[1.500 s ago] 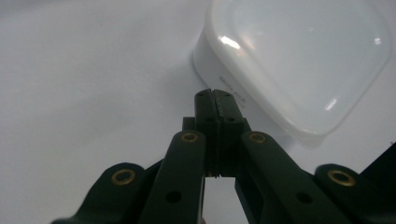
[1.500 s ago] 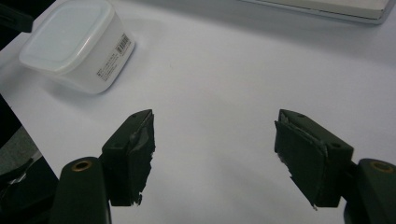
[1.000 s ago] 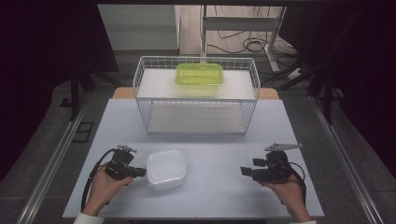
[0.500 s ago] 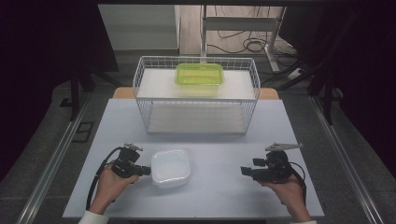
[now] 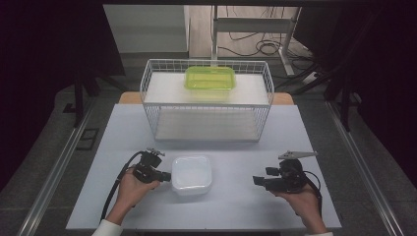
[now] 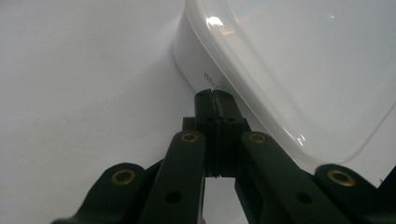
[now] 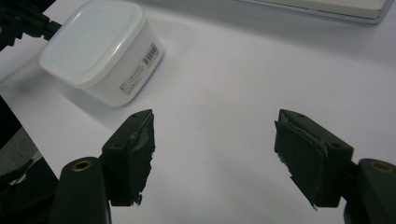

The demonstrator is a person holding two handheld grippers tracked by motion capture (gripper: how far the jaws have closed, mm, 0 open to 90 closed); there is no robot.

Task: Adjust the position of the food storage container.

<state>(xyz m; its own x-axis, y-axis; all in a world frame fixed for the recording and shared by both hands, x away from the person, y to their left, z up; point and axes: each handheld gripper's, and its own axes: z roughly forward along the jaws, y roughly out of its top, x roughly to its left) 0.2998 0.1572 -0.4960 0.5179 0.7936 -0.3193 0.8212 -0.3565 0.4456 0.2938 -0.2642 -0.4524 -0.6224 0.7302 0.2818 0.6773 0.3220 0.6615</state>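
The wire basket [image 5: 206,105], holding a green container [image 5: 210,78], stood at twelve o'clock. The white lidded box [image 5: 192,174] lay at the table's [image 5: 295,128] near centre; the left gripper [image 5: 164,175], jaws closed and empty, nudged its nine-o'clock wall, probably to push it. The right gripper [image 5: 255,181] waited open at three o'clock.

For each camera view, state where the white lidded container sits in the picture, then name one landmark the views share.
High view: the white container sits low and centre-left on the table, beside the left tool.
Left gripper view: it fills the upper right, just past the shut jaws.
Right gripper view: it is at upper left, beyond the open right tool.
Shared landmark: the pale table surface.
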